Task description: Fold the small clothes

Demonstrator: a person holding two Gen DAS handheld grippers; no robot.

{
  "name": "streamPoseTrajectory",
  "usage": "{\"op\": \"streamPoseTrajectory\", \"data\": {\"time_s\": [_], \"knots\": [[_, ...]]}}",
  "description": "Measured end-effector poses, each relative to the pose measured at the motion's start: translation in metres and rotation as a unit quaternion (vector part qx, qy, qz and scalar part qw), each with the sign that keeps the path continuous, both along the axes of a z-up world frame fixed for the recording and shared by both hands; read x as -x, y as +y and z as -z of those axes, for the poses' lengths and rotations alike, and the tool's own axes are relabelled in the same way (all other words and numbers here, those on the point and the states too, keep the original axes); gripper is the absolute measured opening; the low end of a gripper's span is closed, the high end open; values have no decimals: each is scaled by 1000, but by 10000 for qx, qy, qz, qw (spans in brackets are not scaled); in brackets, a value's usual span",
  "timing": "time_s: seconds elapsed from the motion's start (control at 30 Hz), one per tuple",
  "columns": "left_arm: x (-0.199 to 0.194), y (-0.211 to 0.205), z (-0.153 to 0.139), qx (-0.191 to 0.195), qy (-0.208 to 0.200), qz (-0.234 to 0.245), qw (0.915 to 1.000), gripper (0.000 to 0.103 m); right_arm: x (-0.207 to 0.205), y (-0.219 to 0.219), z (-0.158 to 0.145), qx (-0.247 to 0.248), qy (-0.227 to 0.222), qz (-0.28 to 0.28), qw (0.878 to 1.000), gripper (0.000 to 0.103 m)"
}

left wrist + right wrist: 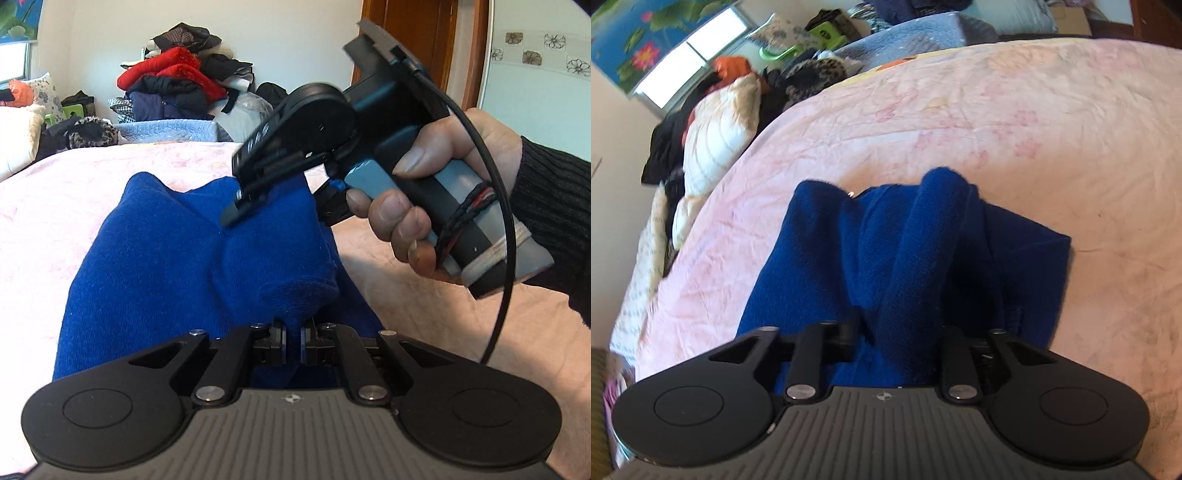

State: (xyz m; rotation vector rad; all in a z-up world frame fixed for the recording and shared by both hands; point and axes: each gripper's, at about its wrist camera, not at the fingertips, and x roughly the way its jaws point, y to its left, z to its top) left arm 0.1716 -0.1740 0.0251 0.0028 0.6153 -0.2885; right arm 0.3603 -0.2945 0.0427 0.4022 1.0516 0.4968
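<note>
left claw (293, 341): clamped on a ridge of the blue garment (155, 258)
right claw (897, 341): apart, fabric fold between, grip unclear
garment axis: runs away from both claws across the bed (960, 110)

This is a bedroom in a home. Beyond the left gripper's fingers (280, 345) spreads a bed under a pink flowered sheet (74, 206), and past its far edge a heap of clothes (173, 81), red and dark, is piled against a pale wall beside a brown wooden door (410, 37). Up and to the left of the right gripper's fingers (846, 341) lie a quilted pillow (716, 133) and more dark clothing, under a window (690, 59) with a blue lotus-print blind (635, 44).
</note>
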Motion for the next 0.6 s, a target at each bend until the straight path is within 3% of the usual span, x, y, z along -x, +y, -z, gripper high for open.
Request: {"op": "streamPoseTrajectory", "data": {"time_s": [0.1, 0.23, 0.27, 0.33, 0.37, 0.43, 0.53, 0.6], "knots": [[-2, 0, 1, -104, -38, 70, 9999, 6, -7, -14, -4, -326, -67, 220, 9992, 53], [2, -5, 6, -347, -104, 236, 9991, 6, -18, -37, -7, -423, -170, 656, 9968, 54], [3, -6, 8, -401, -117, 272, 9988, 7, -22, -41, -4, -340, -147, 785, 9962, 49], [2, -10, 9, -462, -116, 284, 9985, 7, -27, -45, 4, -309, -66, 777, 9965, 17], [1, -10, 8, -463, -114, 285, 9985, 7, -27, -44, 7, -265, -39, 720, 9970, 7], [-2, -10, 6, -473, -149, 291, 9983, 7, -18, -45, 5, -114, -287, 730, 9969, 7], [0, -14, 10, -595, -200, 374, 9973, 7, -9, -58, -3, -440, -519, 892, 9937, 7], [1, -19, 13, -673, -162, 482, 9964, 7, -13, -67, 6, -359, -424, 1059, 9928, 7]]}}
